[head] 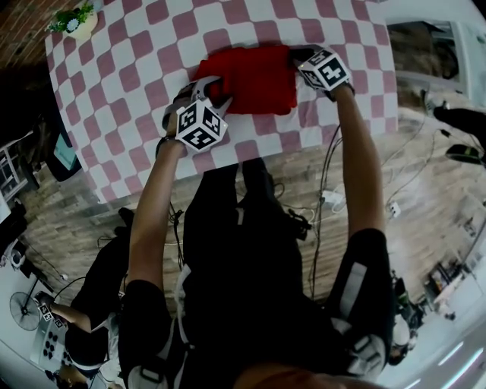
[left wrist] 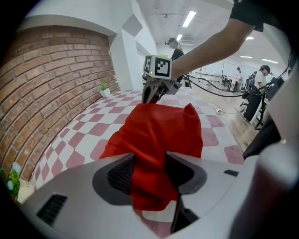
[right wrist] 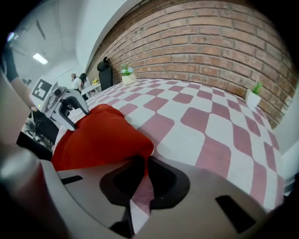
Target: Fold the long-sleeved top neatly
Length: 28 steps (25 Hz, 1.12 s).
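A red long-sleeved top (head: 254, 76) lies folded into a thick pad on the pink-and-white checked table (head: 137, 53). My left gripper (head: 205, 91) is at the top's near left edge. In the left gripper view the red cloth (left wrist: 159, 128) fills the gap between the jaws of that gripper (left wrist: 149, 163), which is shut on it. My right gripper (head: 298, 55) is at the top's far right corner. In the right gripper view its jaws (right wrist: 142, 161) stand almost together, pinching the corner of the red cloth (right wrist: 100, 135). Each gripper shows in the other's view: the right gripper (left wrist: 152, 93) and the left gripper (right wrist: 70, 109).
A small potted plant (head: 76, 21) stands at the table's far left corner, and another pot (right wrist: 254, 95) sits by the brick wall (right wrist: 210, 42). Cables (head: 326, 201) lie on the wooden floor at the table's near edge. People stand in the room beyond.
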Tool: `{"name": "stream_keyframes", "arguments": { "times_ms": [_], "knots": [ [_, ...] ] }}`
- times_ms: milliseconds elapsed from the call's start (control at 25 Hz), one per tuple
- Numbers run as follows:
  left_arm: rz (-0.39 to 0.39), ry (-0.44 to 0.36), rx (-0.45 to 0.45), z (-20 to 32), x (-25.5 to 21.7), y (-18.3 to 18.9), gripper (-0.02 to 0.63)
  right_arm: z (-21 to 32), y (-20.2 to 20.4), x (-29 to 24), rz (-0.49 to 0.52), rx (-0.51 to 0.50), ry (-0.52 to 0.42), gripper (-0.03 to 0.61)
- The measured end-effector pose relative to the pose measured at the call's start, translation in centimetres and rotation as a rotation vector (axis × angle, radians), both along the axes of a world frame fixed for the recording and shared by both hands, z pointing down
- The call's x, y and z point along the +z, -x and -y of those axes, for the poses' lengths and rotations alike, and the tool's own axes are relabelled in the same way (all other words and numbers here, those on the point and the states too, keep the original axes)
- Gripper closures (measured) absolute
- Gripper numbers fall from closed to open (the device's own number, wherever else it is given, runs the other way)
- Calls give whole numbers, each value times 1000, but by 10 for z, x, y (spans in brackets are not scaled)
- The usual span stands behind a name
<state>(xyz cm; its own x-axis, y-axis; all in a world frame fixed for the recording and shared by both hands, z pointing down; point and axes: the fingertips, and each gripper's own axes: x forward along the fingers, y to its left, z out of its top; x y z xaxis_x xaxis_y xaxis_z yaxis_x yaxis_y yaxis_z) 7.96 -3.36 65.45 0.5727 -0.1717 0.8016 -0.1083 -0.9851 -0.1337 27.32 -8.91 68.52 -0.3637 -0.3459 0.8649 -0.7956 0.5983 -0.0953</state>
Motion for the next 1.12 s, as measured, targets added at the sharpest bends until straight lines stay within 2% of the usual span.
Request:
{"name": "stream_keyframes", "arguments": {
  "times_ms": [160, 320, 400, 560, 640, 720, 800, 960, 1120],
  "knots": [
    [-5, 10, -5, 0, 2, 0, 416, 0, -2, 2, 14, 20, 24, 543],
    [-22, 25, -23, 0, -1, 0, 416, 0, 0, -1, -32, 22, 7, 531],
    [-49, 16, -40, 3, -9, 1, 416, -1, -3, -8, -73, 29, -14, 496],
    [-126, 36, -121, 5, -28, 13, 417, -16, -8, -28, -110, 80, -55, 491],
    [-187, 46, -181, 10, -43, 19, 442, -19, -15, -43, -89, 136, -90, 491],
    [-252, 31, -257, 19, -61, 25, 543, -20, -22, -61, -52, 217, -138, 492],
    [-298, 18, -309, 22, -82, 32, 555, -27, -20, -85, -6, 291, -188, 494],
    [-419, -20, -379, 22, -139, 43, 600, -45, 0, -140, 83, 416, -312, 541],
    [-525, -52, -489, 19, -193, 58, 606, -65, 12, -201, 197, 580, -436, 564]
  ]
}}
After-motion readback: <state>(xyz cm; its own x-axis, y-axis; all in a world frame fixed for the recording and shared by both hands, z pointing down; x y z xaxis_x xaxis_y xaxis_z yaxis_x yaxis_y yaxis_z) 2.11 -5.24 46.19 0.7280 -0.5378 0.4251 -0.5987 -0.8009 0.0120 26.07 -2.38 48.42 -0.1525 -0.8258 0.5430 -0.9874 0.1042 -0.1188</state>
